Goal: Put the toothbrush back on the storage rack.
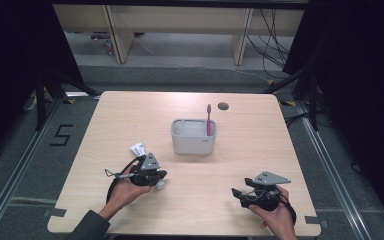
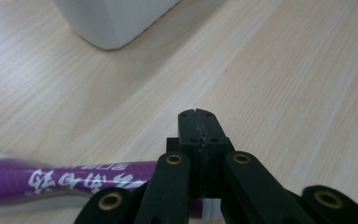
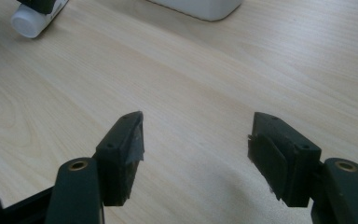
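A purple and white toothpaste tube (image 2: 70, 179) lies on the wooden table (image 1: 220, 165), front left; its crimped end (image 1: 138, 148) and white cap (image 3: 27, 21) stick out on either side of my left gripper (image 1: 161, 176). In the left gripper view that gripper (image 2: 197, 112) has its jaws pressed together with nothing between the tips. The tube crosses under their base. My right gripper (image 1: 236, 192) is held low at the front right, and its jaws (image 3: 196, 128) stand wide open over bare wood. A grey holder (image 1: 194, 142) at mid-table has a red toothbrush (image 1: 209, 120) standing in its right end.
The holder's corner (image 2: 112, 18) sits just ahead of the left gripper, and its base (image 3: 200, 7) is farther ahead of the right one. A round grommet hole (image 1: 223, 106) marks the table's far edge. Bare wood separates the two hands.
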The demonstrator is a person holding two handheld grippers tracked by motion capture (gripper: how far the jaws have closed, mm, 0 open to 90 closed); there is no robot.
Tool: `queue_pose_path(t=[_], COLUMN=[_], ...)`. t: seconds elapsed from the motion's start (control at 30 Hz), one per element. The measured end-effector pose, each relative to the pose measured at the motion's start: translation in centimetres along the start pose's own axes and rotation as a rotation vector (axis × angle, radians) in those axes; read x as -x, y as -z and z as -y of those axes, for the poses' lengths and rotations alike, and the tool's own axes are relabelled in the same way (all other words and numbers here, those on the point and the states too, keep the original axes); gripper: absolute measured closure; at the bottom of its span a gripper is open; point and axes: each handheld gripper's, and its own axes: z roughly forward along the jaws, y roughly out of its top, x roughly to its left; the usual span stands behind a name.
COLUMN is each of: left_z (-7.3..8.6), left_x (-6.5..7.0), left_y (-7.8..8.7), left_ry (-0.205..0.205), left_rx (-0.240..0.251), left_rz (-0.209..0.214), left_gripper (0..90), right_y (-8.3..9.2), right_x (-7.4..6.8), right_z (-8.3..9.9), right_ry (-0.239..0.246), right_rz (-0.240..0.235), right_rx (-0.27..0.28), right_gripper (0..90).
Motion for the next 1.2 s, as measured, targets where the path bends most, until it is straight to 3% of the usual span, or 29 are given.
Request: queue_pose_path(t=[0.2,0.23,0.27,0.47,0.6,0.9,1.03,1.1,1.2], left_z=[1.3,1.4,1.6,2.3,2.3,2.5,2.4,2.1,1.4], left_x=[-0.7,-0.8,-0.9,-1.6,-1.8,-2.2,-2.3,-2.3,-2.7], left_y=[1.0,1.1,1.2,2.0,2.1,2.5,2.7,2.9,3.2], left_ry=[0.007,0.013,0.02,0.041,0.038,0.014,0.032,0.049,0.065], left_rx=[-0.017,-0.016,-0.013,-0.003,-0.008,-0.027,-0.01,0.002,-0.001], left_rz=[-0.02,-0.026,-0.029,-0.041,-0.045,-0.081,-0.08,-0.073,-0.085], left_gripper=[89.5,89.5,89.2,88.6,87.5,87.1,81.7,71.2,66.5], right_y=[-0.1,-0.1,0.0,-0.1,-0.1,0.0,0.0,0.1,0.2], right_x=[0.0,-0.3,-0.1,0.0,-0.3,-0.1,-0.1,0.0,0.1], right_z=[0.0,0.0,0.0,0.0,0.0,-0.1,-0.1,-0.2,-0.1], right_ry=[-0.003,-0.03,-0.001,-0.001,-0.029,-0.007,-0.016,-0.006,-0.012], right_rz=[-0.004,-0.015,-0.006,-0.005,-0.017,-0.01,-0.019,-0.009,-0.009], right_rx=[-0.003,-0.008,-0.009,-0.002,-0.006,0.0,0.0,0.005,0.013], right_gripper=[36.1,36.2,36.2,36.2,36.2,36.2,36.2,36.2,36.2])
